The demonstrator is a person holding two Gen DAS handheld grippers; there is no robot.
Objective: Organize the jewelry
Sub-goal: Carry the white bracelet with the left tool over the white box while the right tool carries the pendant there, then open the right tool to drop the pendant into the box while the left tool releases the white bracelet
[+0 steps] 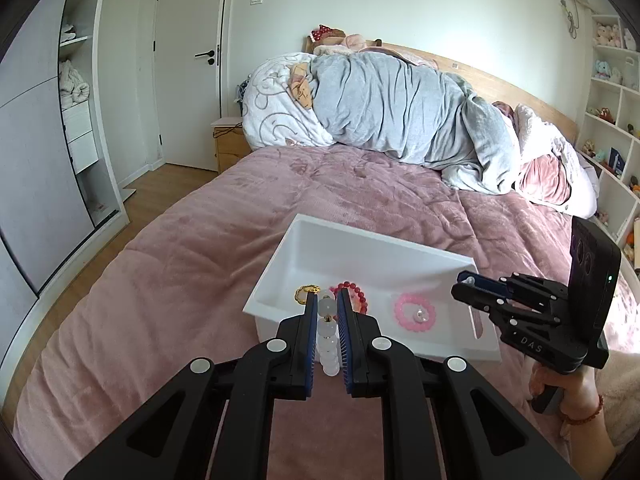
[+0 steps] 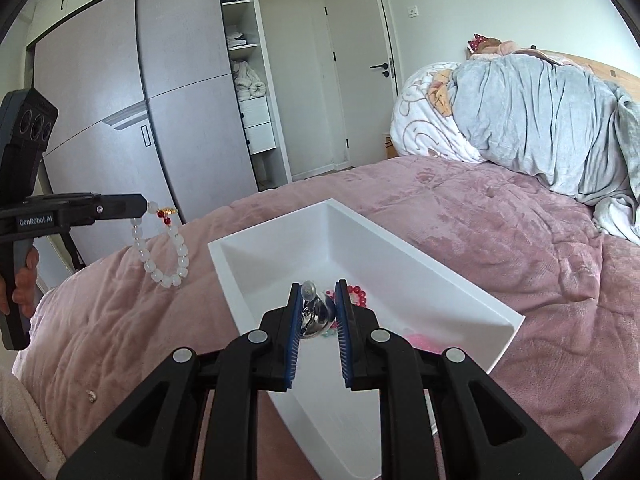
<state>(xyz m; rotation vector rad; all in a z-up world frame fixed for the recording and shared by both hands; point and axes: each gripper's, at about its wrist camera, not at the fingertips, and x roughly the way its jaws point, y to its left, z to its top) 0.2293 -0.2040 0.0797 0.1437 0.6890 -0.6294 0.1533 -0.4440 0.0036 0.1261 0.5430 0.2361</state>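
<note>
A white rectangular tray (image 1: pixel 400 252) sits on the pink bed. In it lie a gold piece (image 1: pixel 305 292), a red bead bracelet (image 1: pixel 354 290) and a pink bead bracelet (image 1: pixel 414 312). My left gripper (image 1: pixel 327 300) is shut on a white bead bracelet (image 1: pixel 328 344), held above the bed just short of the tray's near left corner; the bracelet hangs from it in the right wrist view (image 2: pixel 164 252). My right gripper (image 2: pixel 318 292) is shut on a silver ring with a clear stone (image 2: pixel 314 312), held over the tray (image 2: pixel 440 268).
The pink blanket (image 1: pixel 200 260) covers the bed around the tray. Piled grey and white bedding (image 1: pixel 400 112) lies at the head of the bed. A wardrobe (image 2: pixel 140 100) and a door (image 2: pixel 360 72) stand beyond the bed's edge.
</note>
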